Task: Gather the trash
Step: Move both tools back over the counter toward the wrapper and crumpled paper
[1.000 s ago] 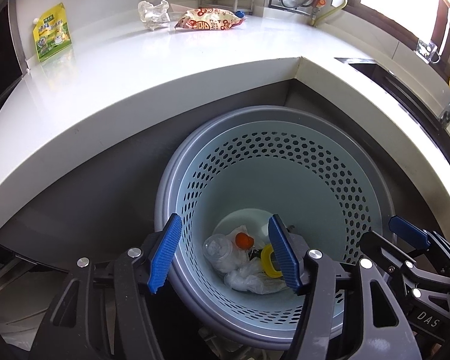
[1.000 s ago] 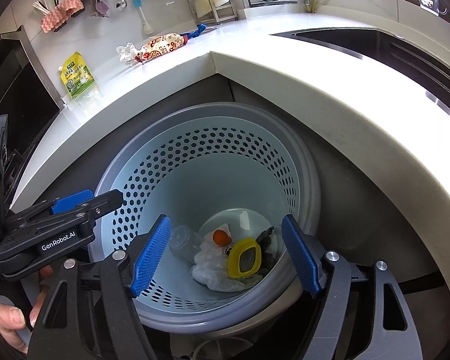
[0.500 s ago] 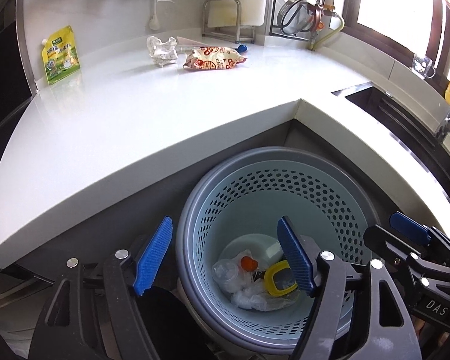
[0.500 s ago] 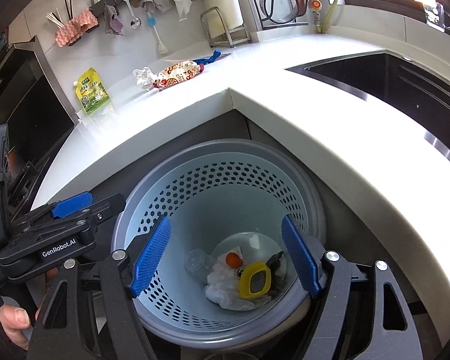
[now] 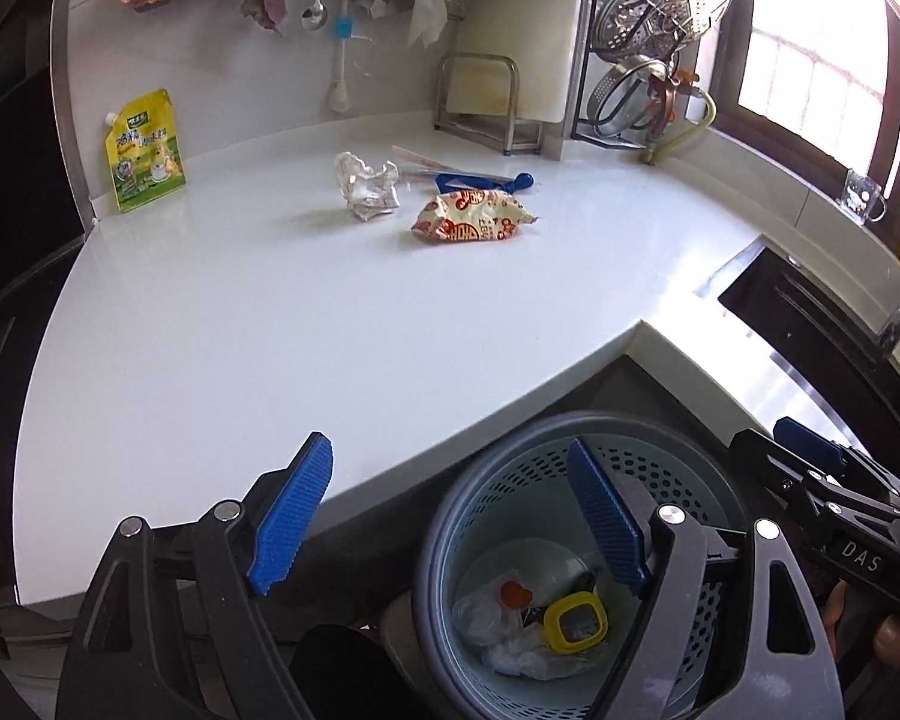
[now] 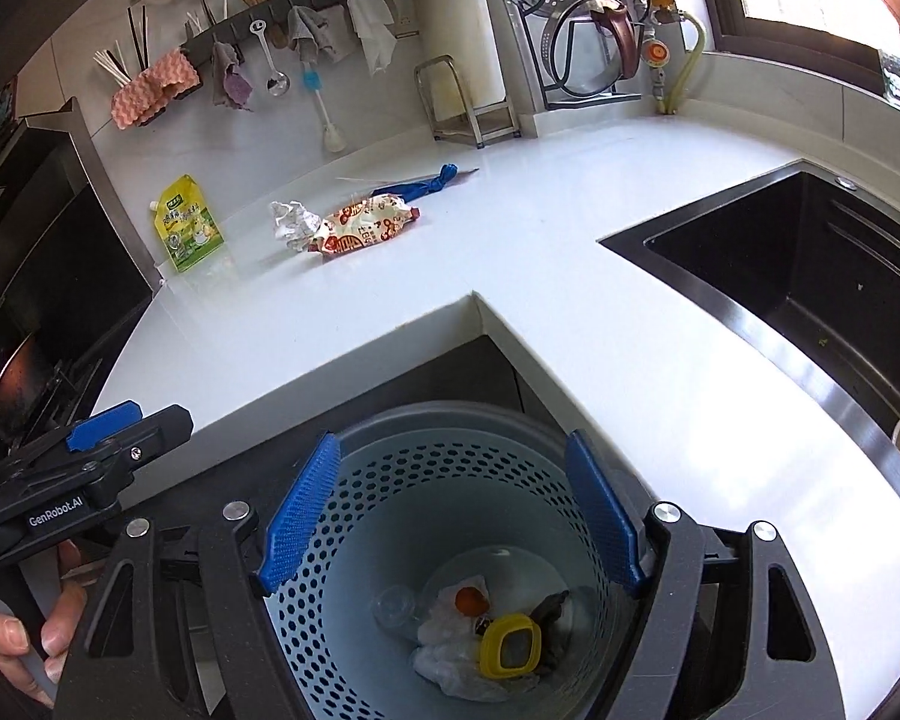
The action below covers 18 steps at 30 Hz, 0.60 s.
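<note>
A white L-shaped kitchen surface [image 5: 342, 324] wraps around a corner, and below that corner stands a pale blue perforated trash basket [image 5: 684, 498]. At the bottom of the basket lie crumpled white plastic [image 6: 450, 648], a clear cup [image 6: 393, 603], a small orange piece [image 6: 471, 600] and a yellow-rimmed lid [image 6: 509, 651]. The left hand-held gripper [image 5: 450, 534] hangs over the surface edge and the basket rim with its blue pads far apart and widening, nothing between them. The right hand-held gripper [image 6: 450, 519] hangs above the basket opening, its pads spread wide and holding nothing. Far back on the surface, well apart from the basket, lie a crumpled silver-white wrapper [image 5: 369, 186], a red-and-cream snack bag [image 5: 474, 216] just beside it, and a blue twisted wrapper [image 5: 480, 181] behind them. A yellow-green pouch [image 5: 144, 150] stands against the wall at the left. A dark sink [image 6: 810, 276] is set into the surface at the right. Cloths and utensils hang on a wall rail [image 6: 306, 3] above
</note>
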Tool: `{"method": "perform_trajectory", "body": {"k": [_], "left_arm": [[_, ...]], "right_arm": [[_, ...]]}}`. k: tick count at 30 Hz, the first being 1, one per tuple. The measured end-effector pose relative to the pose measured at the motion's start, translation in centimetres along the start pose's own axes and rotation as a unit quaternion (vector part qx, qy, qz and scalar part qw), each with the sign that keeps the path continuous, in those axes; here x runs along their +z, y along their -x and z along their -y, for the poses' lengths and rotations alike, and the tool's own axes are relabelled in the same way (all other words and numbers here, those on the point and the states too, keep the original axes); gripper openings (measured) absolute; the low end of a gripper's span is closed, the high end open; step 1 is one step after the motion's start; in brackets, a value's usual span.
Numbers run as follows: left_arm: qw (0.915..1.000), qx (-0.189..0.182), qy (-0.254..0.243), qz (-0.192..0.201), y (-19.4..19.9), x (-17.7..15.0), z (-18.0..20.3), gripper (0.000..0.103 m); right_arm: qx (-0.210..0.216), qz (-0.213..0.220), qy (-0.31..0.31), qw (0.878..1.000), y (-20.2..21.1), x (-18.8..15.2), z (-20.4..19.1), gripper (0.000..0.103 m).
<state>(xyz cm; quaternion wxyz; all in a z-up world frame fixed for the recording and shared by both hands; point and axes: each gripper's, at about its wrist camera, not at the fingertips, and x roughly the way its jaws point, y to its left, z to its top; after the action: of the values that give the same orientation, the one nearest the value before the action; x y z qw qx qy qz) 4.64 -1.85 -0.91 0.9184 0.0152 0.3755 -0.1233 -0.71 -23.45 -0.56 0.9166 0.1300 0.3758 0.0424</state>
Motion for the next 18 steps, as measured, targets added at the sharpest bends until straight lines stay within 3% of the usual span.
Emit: {"method": "perform_trajectory", "body": {"k": [8, 18], "left_arm": [[0.9996, -0.003, 0.013, 0.024, -0.7, 3.7, -1.7, 0.083], [0.9994, 0.005, 0.027, 0.021, -3.9, 7.3, -4.7, 0.083]], "right_arm": [[0.008, 0.003, 0.017, 1.0, -1.8, 3.6, -1.6, 0.074], [0.013, -0.002, 0.037, 0.999, -5.2, 7.4, -3.9, 0.074]]}}
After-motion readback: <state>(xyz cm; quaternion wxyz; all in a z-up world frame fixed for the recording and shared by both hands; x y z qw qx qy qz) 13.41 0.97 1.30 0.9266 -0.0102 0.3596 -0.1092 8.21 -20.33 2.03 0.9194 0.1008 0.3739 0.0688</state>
